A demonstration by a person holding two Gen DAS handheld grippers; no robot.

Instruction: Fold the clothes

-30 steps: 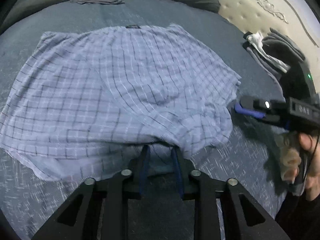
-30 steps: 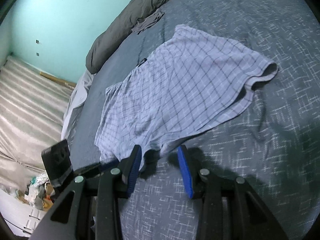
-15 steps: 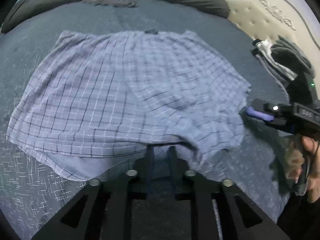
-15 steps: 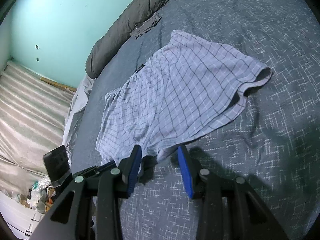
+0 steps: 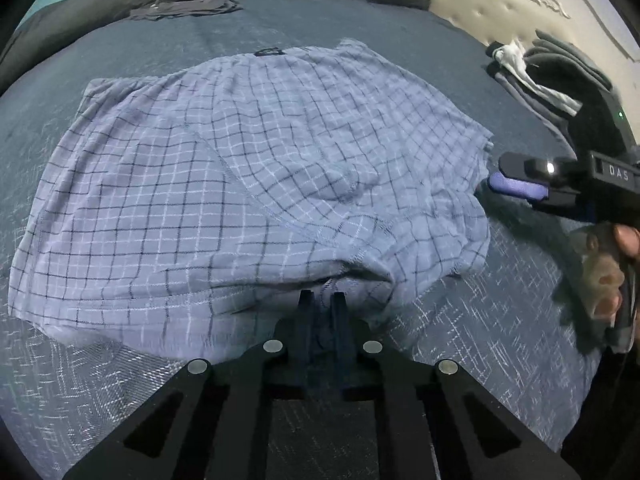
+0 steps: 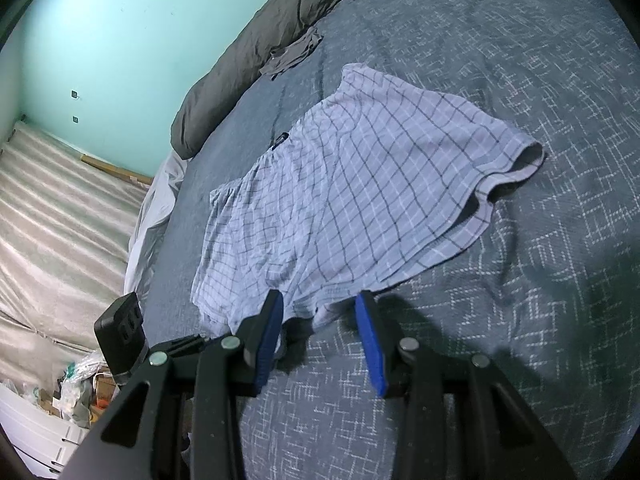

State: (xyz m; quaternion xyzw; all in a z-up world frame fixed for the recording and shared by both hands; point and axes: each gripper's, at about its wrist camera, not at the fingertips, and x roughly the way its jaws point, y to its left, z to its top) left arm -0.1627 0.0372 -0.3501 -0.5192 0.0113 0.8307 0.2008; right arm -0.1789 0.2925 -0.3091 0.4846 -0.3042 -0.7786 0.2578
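left claw (image 5: 322,307) closing on checked shorts (image 5: 256,184) hem.

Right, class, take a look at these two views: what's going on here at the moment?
A person is folding clothes on a bed, with a handheld gripper in each hand. A pair of checked blue shorts lies spread on the dark blue cover. The left gripper is closing its jaws on the near hem, with cloth between them. The right gripper sits open at the side edge of the shorts, gripping nothing yet. No fold has been made. Other clothes lie piled by the headboard.
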